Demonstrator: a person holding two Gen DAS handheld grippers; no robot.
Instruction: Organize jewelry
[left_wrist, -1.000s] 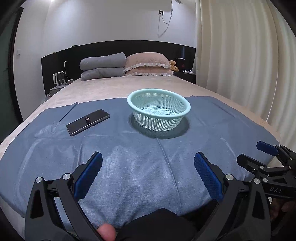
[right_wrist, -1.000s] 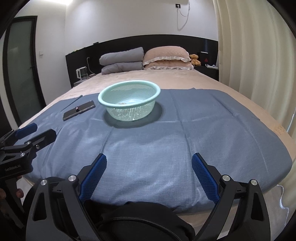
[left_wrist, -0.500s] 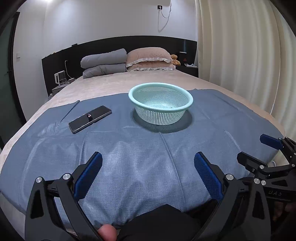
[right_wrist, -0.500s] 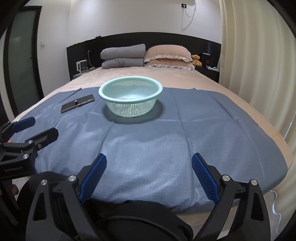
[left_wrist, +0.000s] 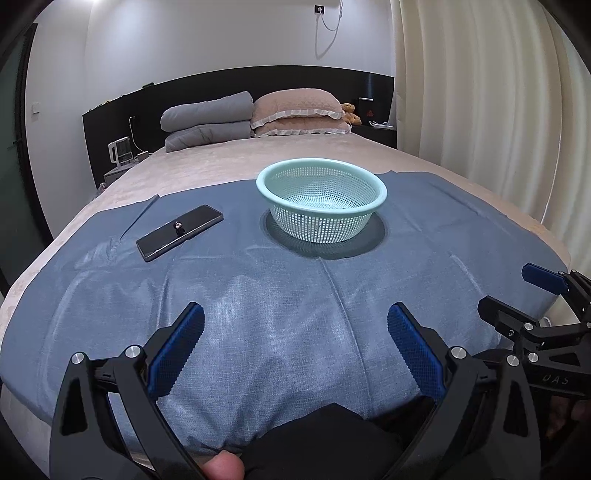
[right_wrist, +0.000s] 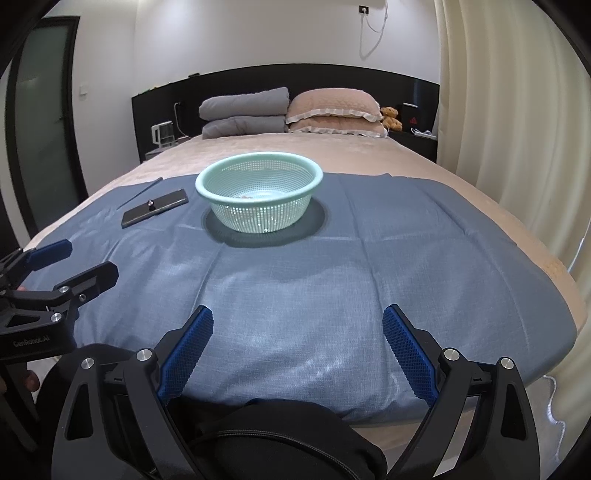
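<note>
Ring sitting on phone, upper left of frame.
Left gripper lying nearer; it and right gripper gaping empty, basket standing centre.

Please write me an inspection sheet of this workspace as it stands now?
Surface: blue cloth spread flat over the foot of a beige bed, lightly creased.
Job's things: mint mesh basket upright on the cloth; something small lies in its bottom, too small to identify. A small ring-like piece sits on a dark phone left of the basket.
Clutter: thin dark stick beyond the phone.
Grippers: left gripper and right gripper both open, empty, held near the cloth's near edge, clear of the basket.
Cables: white cord hanging from a wall socket.
Surroundings: pillows, folded grey duvet, teddy bear, kettle, curtain.
</note>
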